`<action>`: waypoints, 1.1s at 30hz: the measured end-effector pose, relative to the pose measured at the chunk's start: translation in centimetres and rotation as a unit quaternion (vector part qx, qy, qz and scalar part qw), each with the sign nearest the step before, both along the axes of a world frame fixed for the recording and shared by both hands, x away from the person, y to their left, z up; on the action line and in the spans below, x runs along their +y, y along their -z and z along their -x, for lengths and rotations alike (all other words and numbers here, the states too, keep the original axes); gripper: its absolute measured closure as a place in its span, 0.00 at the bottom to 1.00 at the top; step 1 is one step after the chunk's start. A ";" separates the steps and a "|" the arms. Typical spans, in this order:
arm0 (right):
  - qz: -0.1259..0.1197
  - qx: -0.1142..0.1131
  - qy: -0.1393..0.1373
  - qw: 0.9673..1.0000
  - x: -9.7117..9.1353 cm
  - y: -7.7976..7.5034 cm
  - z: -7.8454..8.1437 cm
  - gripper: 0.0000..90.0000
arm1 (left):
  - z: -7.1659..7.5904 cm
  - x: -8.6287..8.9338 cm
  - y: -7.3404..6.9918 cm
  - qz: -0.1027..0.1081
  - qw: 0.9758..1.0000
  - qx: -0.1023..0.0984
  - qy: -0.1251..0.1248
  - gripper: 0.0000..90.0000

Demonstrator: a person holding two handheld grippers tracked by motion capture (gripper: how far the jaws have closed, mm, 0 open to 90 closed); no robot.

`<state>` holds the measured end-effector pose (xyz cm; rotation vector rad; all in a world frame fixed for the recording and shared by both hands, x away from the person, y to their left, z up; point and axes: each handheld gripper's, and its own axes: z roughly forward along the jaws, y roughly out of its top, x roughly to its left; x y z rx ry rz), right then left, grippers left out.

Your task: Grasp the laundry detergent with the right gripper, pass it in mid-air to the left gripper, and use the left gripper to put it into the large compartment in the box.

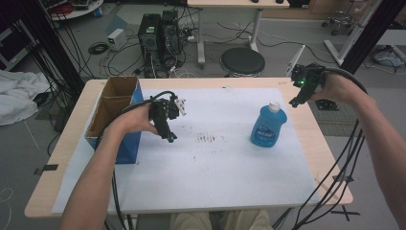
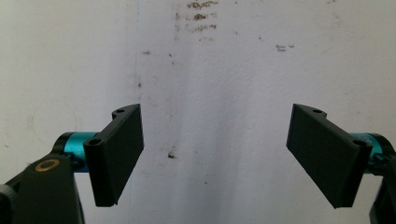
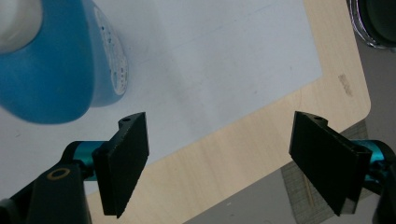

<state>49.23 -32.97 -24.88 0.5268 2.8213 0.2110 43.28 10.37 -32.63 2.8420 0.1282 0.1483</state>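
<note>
- Right gripper [image 1: 298, 99] held up over the far right corner of the table [image 1: 330, 158], jaws spread, nothing between them
- Blue bottle [image 1: 268, 126] is the nearest thing to it: stands upright on the white sheet [image 1: 215, 177], right of centre, apart from the right gripper, nearer the person and toward the middle of the table
- In the right gripper view the bottle [image 3: 51, 65] sits upper left, outside the jaw gap and not touching either pad; between the jaws is the white sheet edge and bare wood of the table [image 3: 261, 140]
- Left gripper [image 1: 167, 127] hangs over the sheet left of centre, jaws spread wide, empty
- Left gripper view looks straight at the white sheet [image 2: 210, 93], with dark specks [image 2: 198, 16] near the top; same specks [image 1: 208, 139] lie on the sheet between the left gripper and the bottle in the high view
- Bottle well apart from the left gripper, across the stained patch
- Container: open cardboard box [image 1: 117, 110] with blue outer sides at the left edge of the table, just beside the left forearm; inside looks like bare brown cardboard, can't see the bottom
- Bottle has a white cap [image 1: 274, 106] on, blue contents or blue plastic, can't tell which
- Label [image 1: 265, 133] on the front of the bottle has white lettering, too small to read
- In the right gripper view a white label strip [image 3: 109, 51] runs down the bottle side, print blurred, unreadable
</note>
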 end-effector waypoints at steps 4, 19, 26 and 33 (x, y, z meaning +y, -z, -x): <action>-0.003 0.000 -0.002 1.000 -0.6 -0.2 1.1 0.21 | 0.0 -0.1 0.0 0.002 1.000 -0.002 0.003 0.21; -0.064 0.004 -0.004 0.998 -1.4 1.0 5.0 0.21 | 0.2 -0.1 -0.2 0.009 1.000 -0.001 0.002 0.21; -0.100 0.011 -0.005 0.995 -1.4 3.2 6.2 0.21 | 0.3 -0.2 -0.2 0.009 1.000 -0.001 0.004 0.21; -0.141 0.009 -0.002 0.990 -1.1 4.8 6.6 0.21 | 0.3 -0.2 -0.2 0.008 1.000 0.000 0.005 0.21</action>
